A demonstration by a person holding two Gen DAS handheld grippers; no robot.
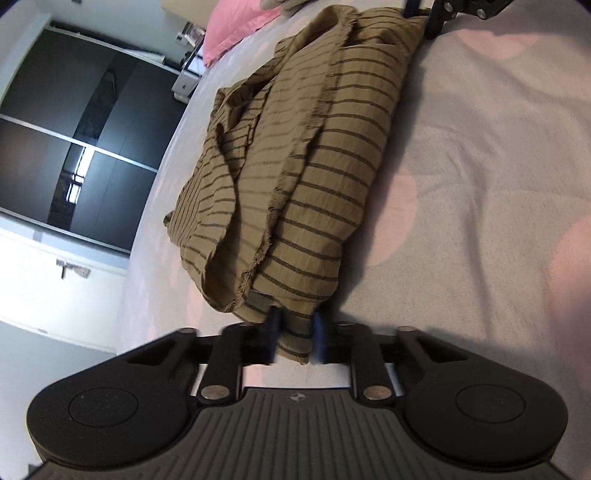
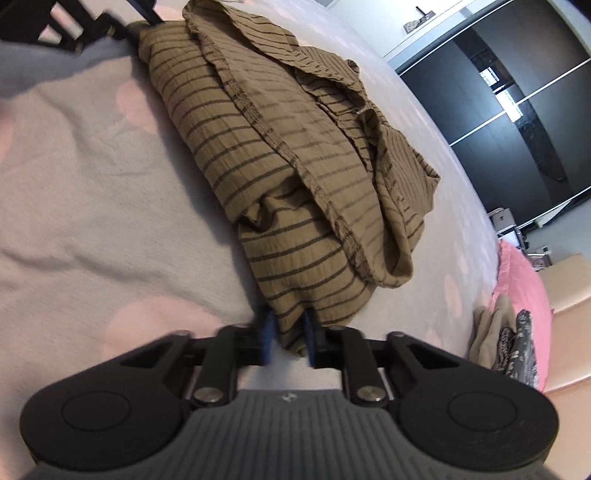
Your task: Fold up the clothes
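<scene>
An olive-brown garment with thin dark stripes [image 1: 317, 155] lies bunched in a long heap on the bed [image 1: 480, 166]. In the left wrist view my left gripper [image 1: 295, 338] is shut on the near end of the cloth, which is pinched between its blue pads. At the far end, the right gripper [image 1: 428, 18] grips the other end of the heap. In the right wrist view the striped garment [image 2: 288, 147] runs away from my right gripper [image 2: 289, 341], whose blue pads press a fold of it. The left gripper [image 2: 146, 16] shows at the top left on the far end.
The bed cover [image 2: 92, 192] is pale grey with large pink dots. A pink pillow [image 1: 236, 26] lies at the head of the bed. A small pile of other clothes [image 2: 509, 339] sits beside the pink pillow [image 2: 524, 280]. A dark sliding-door wardrobe [image 1: 66, 140] stands beyond the bed.
</scene>
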